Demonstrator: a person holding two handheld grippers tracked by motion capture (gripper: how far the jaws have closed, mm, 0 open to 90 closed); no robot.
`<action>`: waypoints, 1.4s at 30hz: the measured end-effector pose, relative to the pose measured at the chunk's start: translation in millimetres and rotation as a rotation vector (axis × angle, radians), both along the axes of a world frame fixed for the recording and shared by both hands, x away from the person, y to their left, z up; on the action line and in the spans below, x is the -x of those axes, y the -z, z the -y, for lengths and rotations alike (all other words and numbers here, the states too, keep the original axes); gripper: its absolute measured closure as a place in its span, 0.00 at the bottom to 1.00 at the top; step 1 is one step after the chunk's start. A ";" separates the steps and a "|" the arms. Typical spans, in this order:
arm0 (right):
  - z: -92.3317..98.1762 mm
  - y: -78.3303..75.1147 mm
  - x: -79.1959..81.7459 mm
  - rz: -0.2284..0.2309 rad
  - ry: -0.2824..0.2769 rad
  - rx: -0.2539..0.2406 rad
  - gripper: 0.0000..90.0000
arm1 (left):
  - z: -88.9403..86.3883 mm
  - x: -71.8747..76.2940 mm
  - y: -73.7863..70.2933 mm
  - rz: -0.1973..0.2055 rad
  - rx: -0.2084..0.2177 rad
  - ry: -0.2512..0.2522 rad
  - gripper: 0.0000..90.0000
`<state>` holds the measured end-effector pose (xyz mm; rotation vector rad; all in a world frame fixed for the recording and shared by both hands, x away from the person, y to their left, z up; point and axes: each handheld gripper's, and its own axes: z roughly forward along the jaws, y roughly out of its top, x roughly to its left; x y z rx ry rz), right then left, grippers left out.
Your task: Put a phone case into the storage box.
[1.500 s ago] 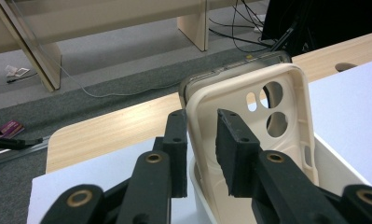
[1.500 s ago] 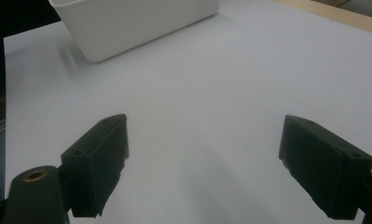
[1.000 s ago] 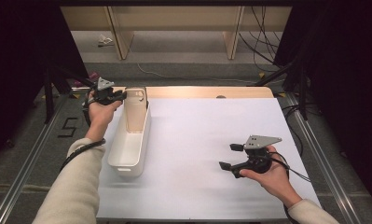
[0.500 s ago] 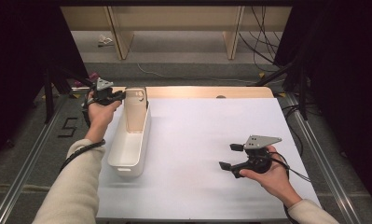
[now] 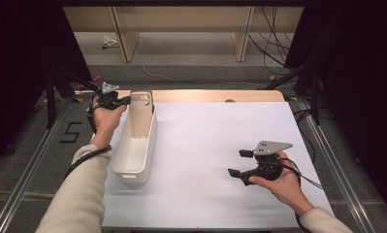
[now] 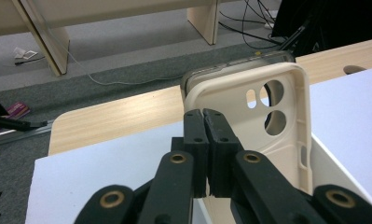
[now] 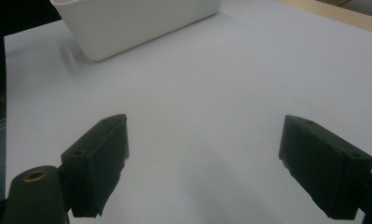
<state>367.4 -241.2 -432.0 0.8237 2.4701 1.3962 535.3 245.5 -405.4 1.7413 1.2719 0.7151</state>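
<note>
The left gripper (image 6: 203,114) has just been closing, and its two black jaws now stand pressed together on the near edge of a cream phone case (image 6: 263,126); the thin wall of the case is pinched between the pads. The case stands upright, its open inner side toward this gripper and its camera cut-outs near the top, and behind it the edge of a second, darker-rimmed case or phone shows, too little of it to tell which. The case stands in the far end of a long white bin (image 5: 135,150), with its lower part inside the bin. The left hand (image 5: 105,119) holds its gripper just beside the bin's far left corner. The bin lies lengthwise on a white sheet (image 5: 205,145) that covers most of a wooden table (image 5: 201,95); the table's bare strip runs just beyond the bin's far end. The right gripper (image 5: 235,165) hovers well apart from the bin, on its right side, low over the sheet, with its jaws spread wide and nothing between them.
</note>
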 end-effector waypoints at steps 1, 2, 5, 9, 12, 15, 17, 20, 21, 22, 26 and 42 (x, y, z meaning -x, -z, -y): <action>0.0 0.0 0.0 -0.001 0.000 0.000 0.19 | -0.1 -0.5 0.6 -0.004 0.001 -0.004 0.97; 0.1 -0.1 0.0 -0.001 0.001 0.000 0.19 | -0.4 -1.0 1.1 -0.007 -0.001 -0.006 0.97; 0.2 -0.1 0.0 0.000 0.000 -0.001 0.19 | -0.3 -1.7 1.4 -0.009 -0.002 -0.007 0.96; 0.1 0.1 -0.2 -0.001 0.000 -0.002 0.19 | 1.0 -0.6 2.2 -0.006 -0.002 0.007 0.95; 0.1 0.0 -0.1 -0.001 0.000 -0.002 0.19 | 1.8 1.9 3.5 -0.005 -0.001 0.016 0.94; 0.0 0.1 -0.2 -0.001 0.000 -0.002 0.19 | 2.9 5.2 3.0 0.002 0.009 0.020 0.92; -0.1 0.2 -0.1 -0.002 0.000 0.003 0.19 | 3.4 7.7 1.4 0.008 0.018 0.024 0.90; -0.2 0.3 -0.2 -0.002 0.001 0.003 0.19 | 3.7 11.3 -2.5 0.018 0.021 0.029 0.86; -0.3 0.3 -0.2 -0.003 0.001 0.002 0.19 | 3.6 12.5 -3.9 0.020 0.023 0.029 0.85; -0.3 0.3 -0.2 -0.003 0.001 0.003 0.19 | 3.5 13.7 -5.3 0.021 0.027 0.029 0.83; -0.2 0.2 -0.2 -0.002 0.003 0.001 0.19 | 2.5 17.8 -10.5 0.015 0.050 0.030 0.73; 0.0 -0.3 -0.1 -0.001 0.005 -0.001 0.19 | 5.6 46.1 -31.6 0.024 0.094 0.042 0.27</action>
